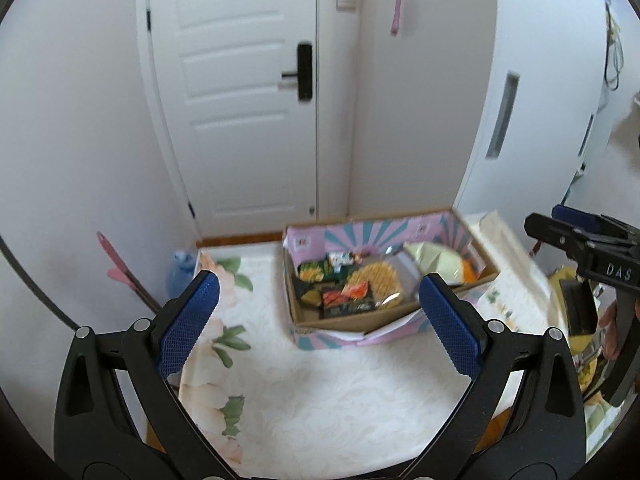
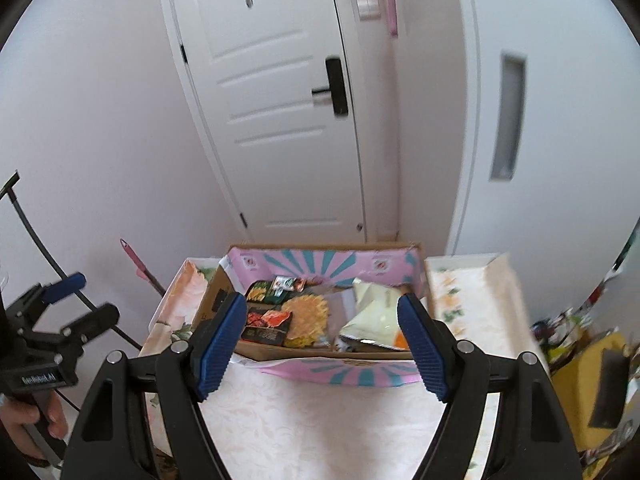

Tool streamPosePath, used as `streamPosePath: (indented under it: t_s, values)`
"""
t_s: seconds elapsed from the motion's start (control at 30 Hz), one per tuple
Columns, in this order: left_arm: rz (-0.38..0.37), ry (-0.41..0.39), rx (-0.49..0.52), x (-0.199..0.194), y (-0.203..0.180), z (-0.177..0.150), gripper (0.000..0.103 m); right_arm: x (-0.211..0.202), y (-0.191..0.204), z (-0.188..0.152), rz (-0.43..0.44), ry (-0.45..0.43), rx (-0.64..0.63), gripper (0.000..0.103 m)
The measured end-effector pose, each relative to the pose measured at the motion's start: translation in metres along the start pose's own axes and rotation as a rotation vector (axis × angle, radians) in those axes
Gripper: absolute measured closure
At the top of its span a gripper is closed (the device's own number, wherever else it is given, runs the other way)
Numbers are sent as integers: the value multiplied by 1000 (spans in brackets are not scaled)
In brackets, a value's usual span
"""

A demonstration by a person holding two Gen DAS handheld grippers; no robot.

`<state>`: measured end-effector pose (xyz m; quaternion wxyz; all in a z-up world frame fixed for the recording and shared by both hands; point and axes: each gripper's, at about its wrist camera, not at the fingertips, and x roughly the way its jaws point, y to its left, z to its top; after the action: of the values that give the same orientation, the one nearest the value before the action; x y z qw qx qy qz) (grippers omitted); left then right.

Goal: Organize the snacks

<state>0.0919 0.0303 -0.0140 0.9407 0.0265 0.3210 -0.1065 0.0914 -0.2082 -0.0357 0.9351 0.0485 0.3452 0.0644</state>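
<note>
A shallow cardboard box with pink and teal walls [image 1: 352, 236] [image 2: 320, 260] stands on the far part of a table with a floral cloth [image 1: 320, 380] [image 2: 320, 420]. It holds several snack packets: dark ones with red and green print [image 1: 344, 300] [image 2: 266, 322], a yellow waffle-like pack [image 1: 380, 278] [image 2: 308, 314] and a pale green bag [image 1: 432, 258] [image 2: 372, 316]. My left gripper [image 1: 320, 292] is open and empty, above the table in front of the box. My right gripper [image 2: 322, 316] is open and empty, near the box's front edge; it also shows in the left wrist view [image 1: 576, 236].
A white door [image 1: 240, 92] [image 2: 280, 100] and a white cabinet [image 1: 520, 100] stand behind the table. A pink-handled tool [image 1: 120, 272] and a water bottle [image 1: 180, 268] sit at the left. Yellow and mixed packets [image 2: 580, 360] lie at the right edge.
</note>
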Motion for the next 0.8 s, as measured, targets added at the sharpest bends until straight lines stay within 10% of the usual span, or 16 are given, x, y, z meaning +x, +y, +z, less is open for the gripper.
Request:
streamPosePath:
  t_s: [0.17,0.27,0.8]
  values:
    - [25,-99,-2,-37,-21,14,0,-44,-1,6,-54,-87,-32,29]
    - [23,-124,-22,-51,-31,19,0,-64,-5,9,-78,-124,-38,2]
    - [68,-127,-80,-56,-54,12,0,-87,-28,-5,-151,-156,-19,1]
